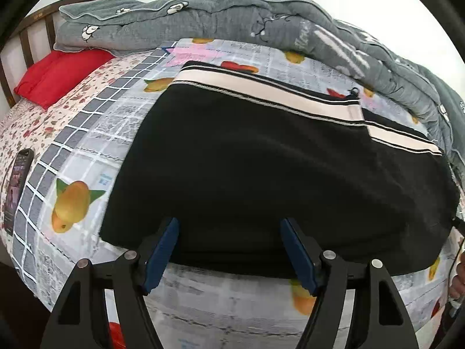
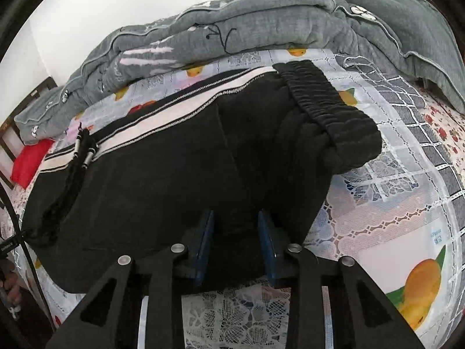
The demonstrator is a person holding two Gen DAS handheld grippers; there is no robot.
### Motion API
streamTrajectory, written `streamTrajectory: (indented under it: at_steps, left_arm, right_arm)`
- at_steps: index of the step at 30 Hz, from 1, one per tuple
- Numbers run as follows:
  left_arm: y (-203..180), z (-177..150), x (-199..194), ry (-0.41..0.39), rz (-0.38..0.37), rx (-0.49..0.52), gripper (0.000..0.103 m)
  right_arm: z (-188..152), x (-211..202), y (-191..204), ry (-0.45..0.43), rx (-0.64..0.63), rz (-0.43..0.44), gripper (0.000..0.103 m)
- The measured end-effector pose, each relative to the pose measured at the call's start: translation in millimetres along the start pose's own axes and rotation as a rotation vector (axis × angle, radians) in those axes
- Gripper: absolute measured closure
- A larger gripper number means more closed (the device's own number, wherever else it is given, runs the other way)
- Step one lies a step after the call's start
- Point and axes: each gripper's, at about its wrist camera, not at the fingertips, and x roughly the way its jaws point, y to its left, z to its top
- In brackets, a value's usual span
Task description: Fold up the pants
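On bed sheet (image 1: pixel 87 151), folded black pants (image 1: pixel 261 168), phone (image 1: pixel 17 183)

Pants (image 1: pixel 261 168): matt black knit cloth, cream woven side stripe, gathered elastic waistband (image 2: pixel 328 99), drawcord with shiny metal tips (image 2: pixel 87 157). Bedsheet (image 1: pixel 87 145) smooth printed cloth, lace-look in places; quilt (image 1: pixel 203 14) grey, soft, crinkled. Headboard (image 1: pixel 26 35) dark glossy wood, gripper pads (image 1: pixel 162 250) blue, matt.

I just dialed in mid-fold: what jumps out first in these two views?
The black pants with a pale side stripe fill the middle of the fruit-print bedsheet, waistband toward the right. A heaped grey quilt runs along the far side, with a red pillow by the headboard. The left gripper is open at the pants' near edge.
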Motion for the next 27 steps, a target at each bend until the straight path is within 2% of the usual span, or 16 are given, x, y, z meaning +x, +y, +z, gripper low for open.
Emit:
streamTrajectory:
  at_steps: [3, 6, 11, 17, 20, 22, 27]
  left_arm:
    - [-13, -5, 4, 0.004, 0.015, 0.026, 0.032]
    - [-19, -11, 8, -0.006, 0.05, 0.031, 0.032]
    - [-15, -11, 9, -0.018, 0.037, 0.0, 0.031]
    - [-15, -16, 10, -0.047, 0.022, 0.021, 0.024]
    - [-14, -19, 10, -0.074, 0.015, 0.025, 0.024]
    - [-13, -21, 8, -0.091, 0.005, 0.023, 0.024]
    - [6, -37, -14, -0.135, -0.086, -0.03, 0.024]
  right_arm:
    - [-5, 1, 4, -0.009, -0.013, -0.007, 0.069]
    - [-8, 2, 4, -0.019, -0.007, 0.007, 0.06]
    - [-10, 9, 19, -0.027, -0.073, -0.014, 0.041]
    - [-11, 16, 29, -0.016, -0.096, -0.046, 0.03]
    - [-16, 20, 36, -0.043, -0.151, -0.08, 0.027]
    - [-15, 20, 34, -0.04, -0.128, -0.077, 0.027]
    - [-15, 22, 39, -0.044, -0.135, -0.104, 0.026]
